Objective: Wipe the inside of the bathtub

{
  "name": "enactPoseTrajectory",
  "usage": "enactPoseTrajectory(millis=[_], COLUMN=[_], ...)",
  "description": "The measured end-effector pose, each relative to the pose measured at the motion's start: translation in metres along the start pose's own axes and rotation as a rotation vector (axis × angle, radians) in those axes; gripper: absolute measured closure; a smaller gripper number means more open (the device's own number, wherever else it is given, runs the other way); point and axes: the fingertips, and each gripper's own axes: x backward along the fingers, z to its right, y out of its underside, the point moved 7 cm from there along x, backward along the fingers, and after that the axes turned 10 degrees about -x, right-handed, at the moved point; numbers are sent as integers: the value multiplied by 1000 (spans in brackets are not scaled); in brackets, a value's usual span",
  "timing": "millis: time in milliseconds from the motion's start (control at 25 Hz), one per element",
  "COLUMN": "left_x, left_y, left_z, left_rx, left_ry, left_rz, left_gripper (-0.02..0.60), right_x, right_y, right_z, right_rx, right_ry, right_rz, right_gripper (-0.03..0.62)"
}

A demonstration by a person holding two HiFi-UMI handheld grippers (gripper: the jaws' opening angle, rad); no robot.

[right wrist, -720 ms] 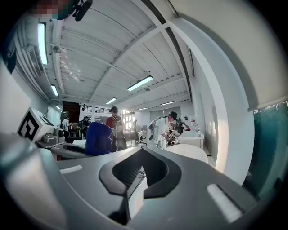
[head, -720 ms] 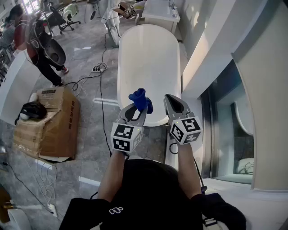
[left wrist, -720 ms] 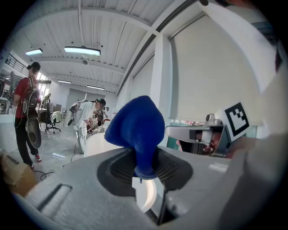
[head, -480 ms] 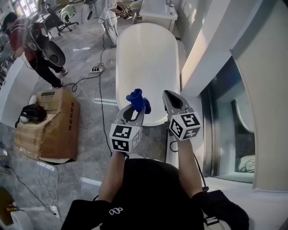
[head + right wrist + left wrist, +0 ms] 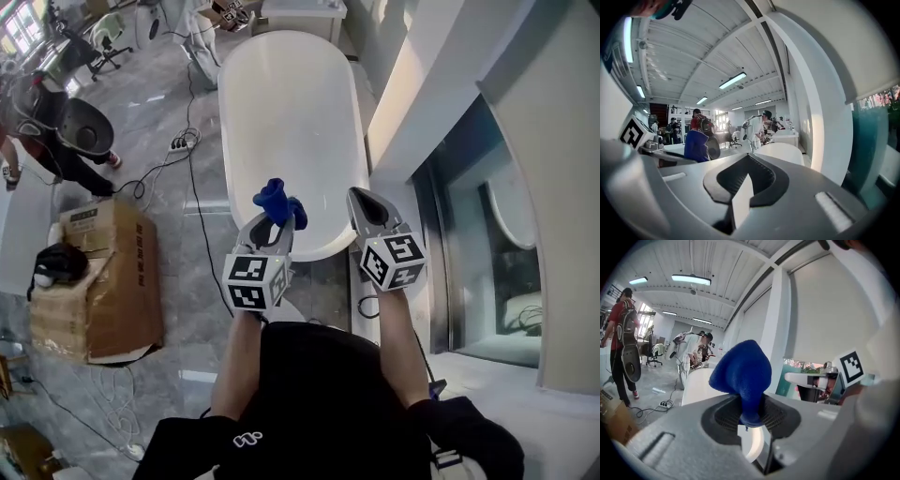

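The white oval bathtub [image 5: 291, 112] stretches away from me on the grey floor. My left gripper [image 5: 275, 225] hangs over the tub's near rim, shut on a blue cloth [image 5: 277, 201] that sticks up out of its jaws. The left gripper view shows that blue cloth [image 5: 742, 373] bunched between the pads, with the tub [image 5: 699, 385] beyond it. My right gripper [image 5: 365, 202] is beside it, over the tub's near right rim, shut with nothing in it. The right gripper view looks past its closed jaws to the tub [image 5: 783, 152] and the cloth [image 5: 697, 145].
A cardboard box [image 5: 108, 272] with a black bag [image 5: 58, 261] stands on the floor to the left. A cable and power strip [image 5: 178, 145] lie beside the tub. A person [image 5: 52, 131] stands at far left. A white wall and glass panel [image 5: 469, 234] run along the right.
The view has moved forward: the tub is nearer and both grippers now reach over its near rim. The left gripper still holds the cloth; the right stays shut.
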Motion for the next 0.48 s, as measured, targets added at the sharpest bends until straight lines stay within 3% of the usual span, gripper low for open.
enactPoseTrajectory(millis=[200,480], left_x=[-51,-111], left_y=[-6,-28], left_z=[-56,-187], left_rx=[9,7], left_ry=[61,78], left_rz=[-11,-51], left_gripper=[477,477], right_x=[-72,-215], right_y=[-11,-17], right_z=[15,-14], right_rx=[-2,-32], right_ry=[68,39], right_rz=[-2,-9], right_gripper=[588,588])
